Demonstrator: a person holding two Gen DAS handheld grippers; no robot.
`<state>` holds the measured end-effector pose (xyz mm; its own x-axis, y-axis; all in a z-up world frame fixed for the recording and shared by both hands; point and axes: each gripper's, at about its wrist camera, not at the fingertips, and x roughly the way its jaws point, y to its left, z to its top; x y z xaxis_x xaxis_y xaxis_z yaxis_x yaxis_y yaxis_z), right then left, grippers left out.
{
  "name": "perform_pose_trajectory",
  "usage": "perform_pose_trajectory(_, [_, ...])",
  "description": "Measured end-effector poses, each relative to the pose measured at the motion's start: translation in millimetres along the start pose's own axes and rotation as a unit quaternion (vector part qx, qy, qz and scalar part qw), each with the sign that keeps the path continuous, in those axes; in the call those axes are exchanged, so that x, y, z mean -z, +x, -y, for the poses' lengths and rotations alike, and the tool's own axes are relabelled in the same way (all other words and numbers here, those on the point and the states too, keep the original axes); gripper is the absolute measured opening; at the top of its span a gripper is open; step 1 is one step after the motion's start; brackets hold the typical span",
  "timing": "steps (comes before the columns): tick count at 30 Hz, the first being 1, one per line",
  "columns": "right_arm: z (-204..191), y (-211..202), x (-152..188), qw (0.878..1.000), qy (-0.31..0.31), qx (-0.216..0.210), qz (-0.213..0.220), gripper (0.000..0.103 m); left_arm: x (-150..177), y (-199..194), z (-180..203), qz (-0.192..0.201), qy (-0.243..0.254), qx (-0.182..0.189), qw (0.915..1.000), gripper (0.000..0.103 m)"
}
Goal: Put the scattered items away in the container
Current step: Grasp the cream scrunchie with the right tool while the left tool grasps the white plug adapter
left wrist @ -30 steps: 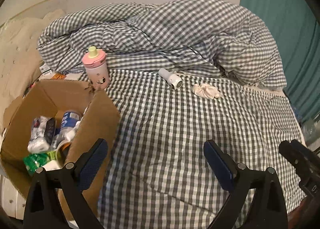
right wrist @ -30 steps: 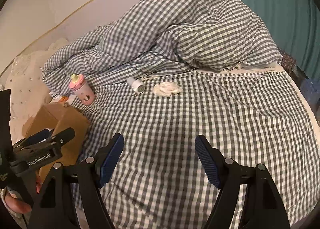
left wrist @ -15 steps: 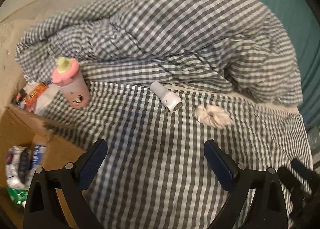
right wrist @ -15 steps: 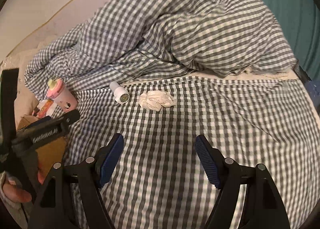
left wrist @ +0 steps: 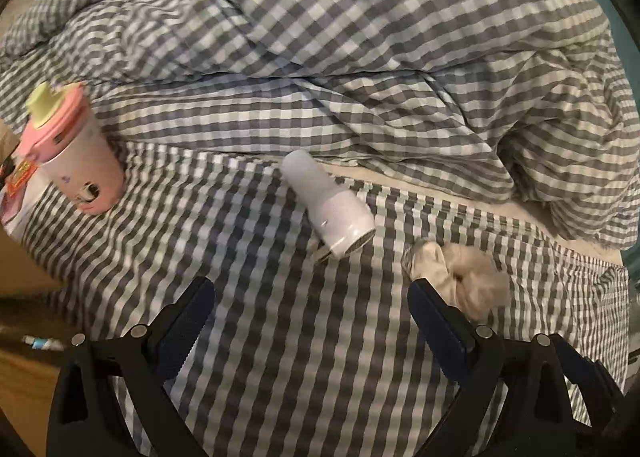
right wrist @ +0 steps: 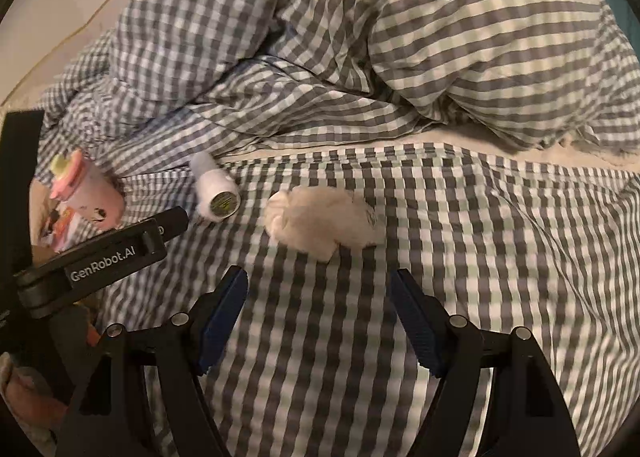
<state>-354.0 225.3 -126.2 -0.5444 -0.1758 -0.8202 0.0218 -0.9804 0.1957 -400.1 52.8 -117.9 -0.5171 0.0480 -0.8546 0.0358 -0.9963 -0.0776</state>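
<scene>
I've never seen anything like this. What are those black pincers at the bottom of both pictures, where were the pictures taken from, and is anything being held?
There is no robot here: a person holds a two-finger gripper in each hand, and each carries a wide-angle camera looking along its fingers. One picture comes from the left gripper, the other from the right gripper. Both stand open and hold nothing. They look down on a bed with a checked sheet and a bunched duvet. On the sheet lie a pink cup, a white cylinder and a cream scrunchie. The right view also shows the left gripper from the side.
</scene>
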Motion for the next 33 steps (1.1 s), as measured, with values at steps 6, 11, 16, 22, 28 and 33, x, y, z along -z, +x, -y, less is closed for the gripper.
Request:
perform_pose_trajectory(6, [5.8, 37.0, -15.7, 1.0, -0.008, 0.021, -0.015, 0.073, -16.3, 33.4, 10.2, 0.004, 0.02, -0.011, 0.9997, 0.1])
perform_pose_trajectory(11, [8.3, 70.1, -21.4, 0.999, -0.008, 0.031, -0.026, 0.073, -17.6, 86.5, 14.0, -0.047, 0.018, -0.015, 0.9986, 0.1])
perform_pose_trajectory(16, [-0.7, 85.8, -15.3, 0.997, -0.043, 0.065, -0.017, 0.073, -15.3, 104.6, 12.4, -0.025, -0.003, -0.031, 0.9992, 0.103])
perform_pose_trajectory(22, [-8.0, 80.4, -14.0, 0.993, -0.075, 0.089, -0.007, 0.02, -20.2, 100.3, 13.2, -0.041, 0.013, -0.031, 0.9986, 0.085])
perform_pose_trajectory(28, [1.4, 47.2, -11.6, 0.994, -0.072, 0.085, 0.0, 0.01, -15.4, 76.5, 18.6, -0.058, 0.048, -0.02, 0.9969, 0.048])
perform_pose_trajectory(33, [15.5, 9.7, -3.7, 0.995, -0.056, 0.077, 0.004, 0.01, 4.6, 55.9, 11.8, -0.052, 0.048, -0.014, 0.9974, 0.048])
